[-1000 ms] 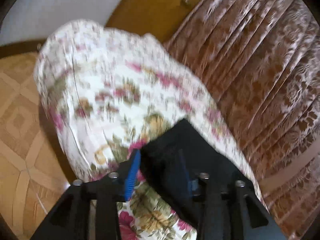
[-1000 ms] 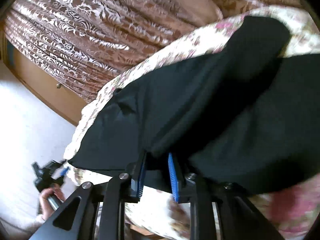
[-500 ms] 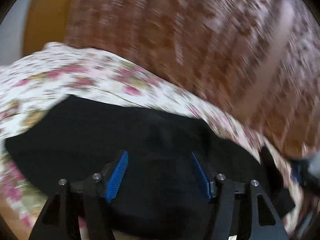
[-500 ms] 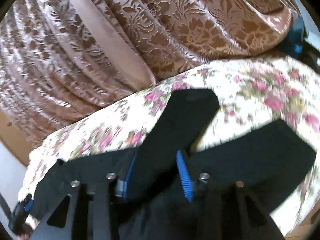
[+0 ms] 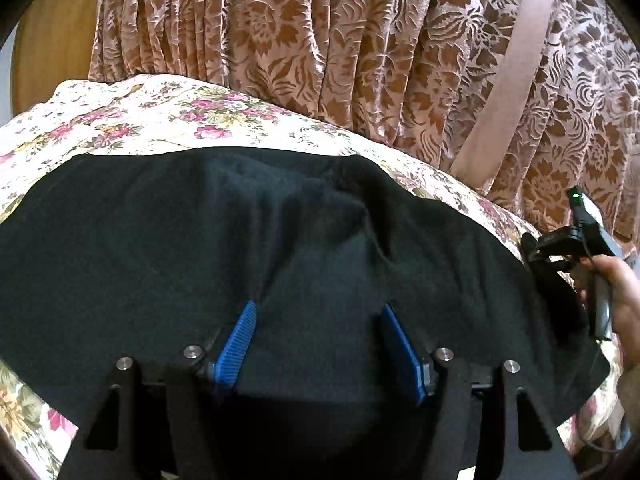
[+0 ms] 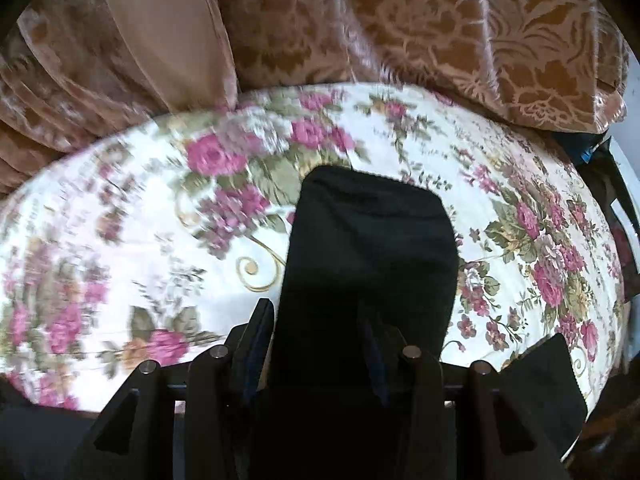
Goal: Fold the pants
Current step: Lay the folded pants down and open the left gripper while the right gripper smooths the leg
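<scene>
Black pants lie spread on a floral bedspread. My left gripper is open, its blue pads wide apart just over the waist part of the pants. In the right wrist view one black pant leg runs forward between the fingers of my right gripper, whose jaws stand apart on either side of it. A second leg end lies at the lower right. The right gripper's body and the person's hand also show in the left wrist view.
A brown patterned curtain hangs behind the bed, with a wooden door at the far left. The floral bedspread surrounds the leg. Dark objects sit at the bed's right edge.
The left gripper swung from the bed's end to over the pants and opened. The right gripper moved along the leg towards its end, its jaws wider apart than a second ago.
</scene>
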`<state>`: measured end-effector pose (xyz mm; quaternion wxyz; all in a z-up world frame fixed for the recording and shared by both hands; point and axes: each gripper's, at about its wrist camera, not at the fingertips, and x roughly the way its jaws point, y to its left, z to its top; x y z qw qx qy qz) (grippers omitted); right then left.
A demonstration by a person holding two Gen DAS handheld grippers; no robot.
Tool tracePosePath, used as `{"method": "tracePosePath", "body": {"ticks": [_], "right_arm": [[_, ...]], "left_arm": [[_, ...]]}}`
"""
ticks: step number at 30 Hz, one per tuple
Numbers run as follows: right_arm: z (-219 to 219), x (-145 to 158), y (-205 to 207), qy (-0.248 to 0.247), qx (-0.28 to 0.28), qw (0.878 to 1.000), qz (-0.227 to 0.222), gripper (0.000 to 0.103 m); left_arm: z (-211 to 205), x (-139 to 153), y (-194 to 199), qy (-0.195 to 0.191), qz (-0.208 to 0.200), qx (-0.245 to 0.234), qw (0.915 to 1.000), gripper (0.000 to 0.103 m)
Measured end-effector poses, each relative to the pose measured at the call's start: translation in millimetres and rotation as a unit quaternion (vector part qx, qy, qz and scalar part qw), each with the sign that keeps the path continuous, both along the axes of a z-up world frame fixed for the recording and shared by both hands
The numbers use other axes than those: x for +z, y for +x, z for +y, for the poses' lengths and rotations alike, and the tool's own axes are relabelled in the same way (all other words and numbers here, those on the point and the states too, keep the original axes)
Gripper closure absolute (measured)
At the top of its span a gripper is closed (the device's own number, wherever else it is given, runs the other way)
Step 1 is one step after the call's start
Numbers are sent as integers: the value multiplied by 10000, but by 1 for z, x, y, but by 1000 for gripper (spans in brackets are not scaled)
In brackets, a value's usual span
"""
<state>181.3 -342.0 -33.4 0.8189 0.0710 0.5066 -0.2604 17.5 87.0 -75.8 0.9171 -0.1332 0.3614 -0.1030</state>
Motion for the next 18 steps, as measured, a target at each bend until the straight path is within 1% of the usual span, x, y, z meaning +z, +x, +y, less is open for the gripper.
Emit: {"method": "tracePosePath", "body": {"ticks": [1, 3, 7, 9, 10, 12, 14, 15, 16, 18], "right_arm": [[-3, -5, 2, -36, -41, 9999, 102, 60], [-10, -10, 1, -22, -117, 9998, 135, 60], [-25, -11, -12, 187, -68, 9998, -76, 63], [-30, -10, -20, 257, -13, 9996, -150, 71], [-34, -8, -27, 356, 22, 9990, -262, 73], [-44, -6, -37, 598, 14, 9974, -411, 82], [-59, -2, -61, 1051, -166, 9917, -724, 85], [-65, -2, -72, 1264, -256, 9876, -897, 90], [-73, -2, -90, 1566, -374, 9805, -1130, 90], [-84, -4, -120, 1939, -617, 9677, -1490, 90]], "left_arm": [[0, 0, 0, 8, -4, -6, 10000, 37], [1, -1, 0, 10, -8, -3, 10000, 37], [-4, -2, -2, 92, -66, -4, 9999, 32], [-7, -2, -2, 227, -91, -15, 9997, 31], [-8, -3, -3, 269, -100, -28, 9996, 31], [-7, -3, -4, 272, -98, -52, 9996, 31], [-3, -3, -4, 147, -94, -47, 9998, 31], [-2, -4, -4, 69, -92, -33, 9999, 31], [0, -5, -4, 5, -93, -22, 10000, 31], [1, -5, -5, -66, -111, -1, 9999, 31]]}}
